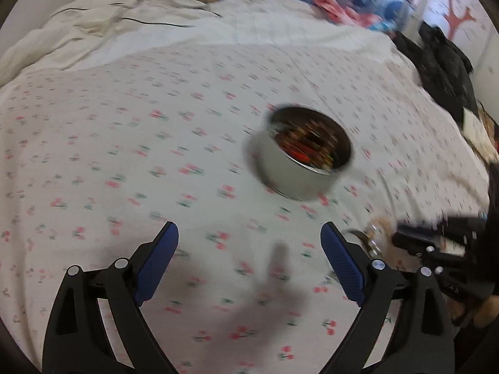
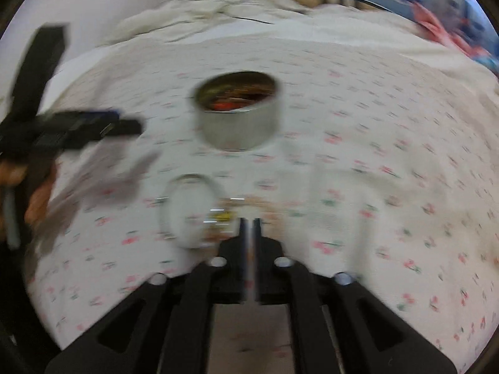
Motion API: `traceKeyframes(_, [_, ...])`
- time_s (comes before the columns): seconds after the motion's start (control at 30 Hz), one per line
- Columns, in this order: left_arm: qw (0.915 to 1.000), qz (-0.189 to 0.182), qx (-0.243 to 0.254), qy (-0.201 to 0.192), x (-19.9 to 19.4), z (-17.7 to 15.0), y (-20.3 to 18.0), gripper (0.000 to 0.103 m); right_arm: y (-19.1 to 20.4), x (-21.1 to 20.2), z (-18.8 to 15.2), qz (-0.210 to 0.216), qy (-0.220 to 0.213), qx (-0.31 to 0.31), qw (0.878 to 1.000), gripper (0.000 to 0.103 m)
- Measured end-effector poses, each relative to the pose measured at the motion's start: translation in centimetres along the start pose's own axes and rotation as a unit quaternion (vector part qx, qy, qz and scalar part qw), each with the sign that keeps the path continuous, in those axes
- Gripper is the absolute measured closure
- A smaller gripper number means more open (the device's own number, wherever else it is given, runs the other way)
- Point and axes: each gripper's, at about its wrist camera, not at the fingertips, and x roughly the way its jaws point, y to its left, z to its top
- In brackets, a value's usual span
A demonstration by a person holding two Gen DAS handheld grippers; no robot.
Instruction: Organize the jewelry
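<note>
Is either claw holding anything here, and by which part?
Left claw is open and empty. Right claw has its fingers nearly together, but blur hides whether anything thin is pinched between them.

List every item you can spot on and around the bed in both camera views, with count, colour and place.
Round silver metal tin: one, silver, mid-bed, holding mixed colourful jewelry.
Clear round container: one, transparent, on the sheet beside the right gripper; blurred.
White cherry-print bedsheet: one, white and pink, covering the bed.
Rumpled cream blanket: one, cream, far end.
Black clothing pile: one, black, right bed edge.
Left gripper: one, black, blue pads, open, empty.
Right gripper: one, black, fingers close together.
</note>
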Motion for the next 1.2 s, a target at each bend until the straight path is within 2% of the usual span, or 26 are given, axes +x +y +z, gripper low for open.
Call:
traceKeyframes(0.03, [0.9999,-0.003,0.011,0.005,0.5,-0.3,-0.7,0.014,0.2,0.1,0.0,-0.009,-0.005,-0.005,1.000,0.031])
traceKeyframes(0.1, [0.9988,0.002,0.046,0.019,1.8,-0.9,-2.7,0.014,0.7,0.9,0.0,-0.014,0.000,-0.028,1.000,0.031])
traceKeyframes(0.17, [0.9968,0.025,0.074,0.021,2.6,-1.6,-4.1,0.014,1.4,1.9,-0.3,-0.046,0.007,-0.054,0.997,0.032])
traceKeyframes(0.2, [0.9956,0.036,0.085,0.019,2.9,-1.9,-4.7,0.014,1.5,1.8,-0.4,-0.044,0.006,-0.057,0.997,0.041])
traceKeyframes(0.23, [0.9935,0.054,0.099,0.012,3.2,-2.2,-5.3,0.015,1.3,1.6,-0.4,-0.037,0.009,-0.056,0.998,0.073])
traceKeyframes(0.27, [0.9920,0.063,0.109,0.007,3.4,-2.4,-5.6,0.016,1.1,1.7,-0.4,-0.045,0.013,-0.055,0.997,0.083])
traceKeyframes(0.3, [0.9904,0.063,0.122,0.008,3.6,-2.5,-6.0,0.026,0.9,1.7,-0.2,-0.039,0.014,-0.051,0.998,0.087])
traceKeyframes(0.33, [0.9903,0.054,0.127,0.014,3.6,-2.5,-6.2,0.047,0.8,1.8,-0.1,-0.029,0.015,-0.044,0.999,0.095])
traceKeyframes(0.37, [0.9901,0.046,0.131,0.021,3.5,-2.5,-6.3,0.058,0.7,1.6,-0.1,-0.019,0.013,-0.038,0.999,0.095])
traceKeyframes(0.4, [0.9892,0.046,0.137,0.024,3.3,-2.5,-6.5,0.081,0.4,1.2,0.0,-0.014,0.008,-0.034,0.999,0.095])
traceKeyframes(0.43, [0.9860,0.062,0.153,0.024,3.0,-2.4,-6.7,0.098,0.4,0.7,-0.2,-0.014,0.004,-0.031,0.999,0.095])
traceKeyframes(0.5, [0.9859,0.068,0.150,0.029,2.7,-2.1,-5.6,0.099,-0.3,0.3,-0.1,-0.022,-0.005,-0.020,1.000,0.095])
traceKeyframes(0.6, [0.9872,0.097,0.125,0.024,2.3,-1.5,-3.7,0.099,-0.6,0.4,0.3,-0.050,-0.008,-0.010,0.999,0.095])
traceKeyframes(0.7, [0.9919,0.079,0.094,0.030,1.9,-0.9,-1.8,0.099,-1.3,0.6,0.2,-0.042,0.006,0.005,0.999,0.094])
traceKeyframes(0.77, [0.9939,0.064,0.079,0.040,2.1,-1.0,-1.0,0.098,-1.1,1.1,0.2,-0.030,0.015,0.009,0.999,0.082])
traceKeyframes(0.8, [0.9939,0.065,0.078,0.044,2.3,-1.0,-0.9,0.094,-0.9,1.1,0.1,-0.026,0.013,0.009,1.000,0.063])
traceKeyframes(0.83, [0.9938,0.067,0.077,0.044,2.4,-1.1,-1.0,0.085,-0.7,1.1,0.0,-0.025,0.012,0.005,1.000,0.052])
traceKeyframes(0.87, [0.9939,0.068,0.075,0.043,2.5,-1.1,-1.1,0.077,-0.2,1.3,-0.1,-0.031,0.015,-0.005,0.999,0.050])
traceKeyframes(0.93, [0.9941,0.075,0.068,0.038,2.7,-1.1,-1.1,0.029,0.2,1.7,-0.2,-0.044,0.020,-0.017,0.999,0.050])
traceKeyframes(0.97, [0.9938,0.081,0.067,0.035,2.8,-1.2,-1.1,0.025,0.4,1.8,-0.2,-0.045,0.020,-0.020,0.999,0.051])
traceKeyframes(1.0, [0.9936,0.083,0.068,0.038,3.1,-1.3,-1.3,0.024,0.4,1.8,-0.2,-0.042,0.020,-0.019,0.999,0.057])
traceKeyframes(1.03, [0.9936,0.080,0.069,0.041,3.3,-1.4,-1.3,0.025,0.4,1.8,-0.2,-0.041,0.018,-0.019,0.999,0.070])
traceKeyframes(1.07, [0.9939,0.074,0.072,0.040,3.4,-1.5,-1.4,0.028,0.5,1.7,-0.1,-0.040,0.017,-0.020,0.999,0.080])
traceKeyframes(1.1, [0.9946,0.059,0.074,0.043,3.4,-1.4,-1.5,0.048,0.5,1.6,-0.1,-0.039,0.015,-0.022,0.999,0.094])
traceKeyframes(1.13, [0.9953,0.037,0.076,0.048,3.2,-1.5,-1.7,0.077,0.6,1.4,-0.1,-0.039,0.012,-0.024,0.999,0.095])
traceKeyframes(1.2, [0.9943,0.043,0.089,0.042,2.6,-1.4,-2.0,0.099,0.8,1.0,-0.1,-0.036,-0.001,-0.026,0.999,0.095])
